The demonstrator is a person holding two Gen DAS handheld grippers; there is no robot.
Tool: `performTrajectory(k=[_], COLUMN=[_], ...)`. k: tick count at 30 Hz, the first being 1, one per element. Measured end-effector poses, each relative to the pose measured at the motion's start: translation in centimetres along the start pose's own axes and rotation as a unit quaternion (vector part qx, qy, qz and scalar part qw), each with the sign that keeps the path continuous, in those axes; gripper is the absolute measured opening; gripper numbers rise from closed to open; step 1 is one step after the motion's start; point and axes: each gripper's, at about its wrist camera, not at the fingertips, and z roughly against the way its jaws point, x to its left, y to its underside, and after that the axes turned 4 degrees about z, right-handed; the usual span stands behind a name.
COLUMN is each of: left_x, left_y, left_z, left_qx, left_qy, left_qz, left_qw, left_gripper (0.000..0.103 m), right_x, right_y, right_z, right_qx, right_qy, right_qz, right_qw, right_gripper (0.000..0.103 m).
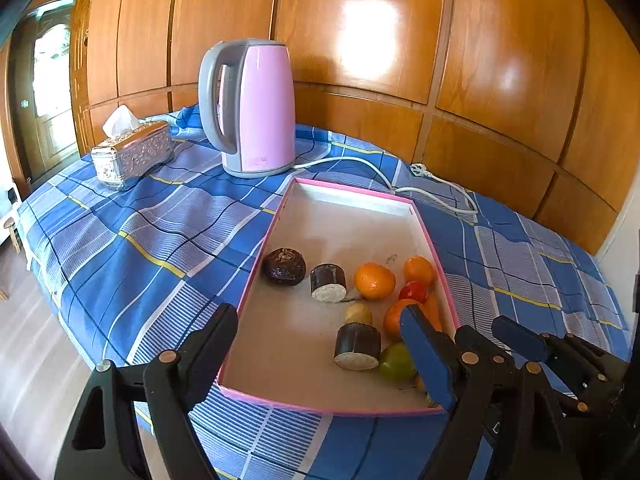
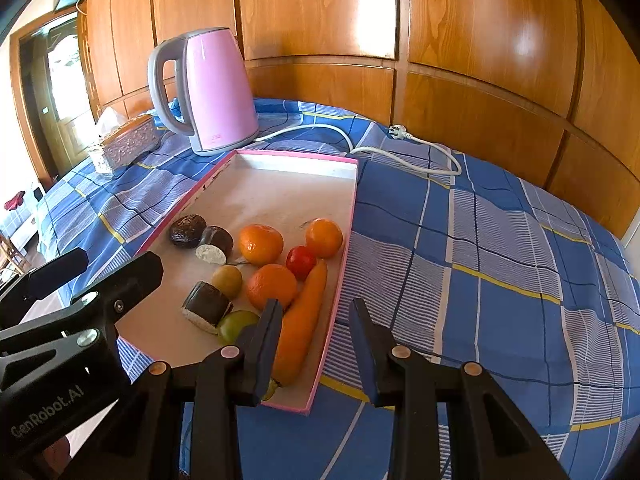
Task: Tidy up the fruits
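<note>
Pink-rimmed tray (image 1: pixel 280 204) lies on the blue plaid desk (image 1: pixel 132 216), holding oranges (image 1: pixel 374 280), a red fruit (image 1: pixel 412 291), a green one (image 1: pixel 396 360) and dark white-ended chunks (image 1: pixel 328 282); the left tongs (image 1: pixel 320 340) are spread across its near left corner. From the right wrist, a carrot (image 2: pixel 304 316) lies along the tray's right wall beside the spread, empty right tongs (image 2: pixel 316 344); "GenRobot.AI" is printed on the left tool.

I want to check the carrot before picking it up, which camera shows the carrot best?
The right wrist view: the carrot lies nearly whole along the pink tray's right wall, only its lower end hidden by a finger. In the left wrist view, only an orange sliver shows behind the left hand-held gripper's blue pad.
</note>
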Motion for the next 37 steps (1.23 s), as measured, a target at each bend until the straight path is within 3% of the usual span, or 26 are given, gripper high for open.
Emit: performTrajectory(k=[37], left_x=[-0.16], left_y=[-0.14], left_z=[0.45], left_qx=[-0.012], left_qy=[0.012], left_qz=[-0.002], left_qw=[0.9999], left_gripper=[0.083], right_x=[0.06], right_y=[0.27], right_z=[0.16], right_qx=[-0.003], right_qy=[-0.001], right_qz=[-0.001], right_qw=[1.000], right_gripper=[0.035])
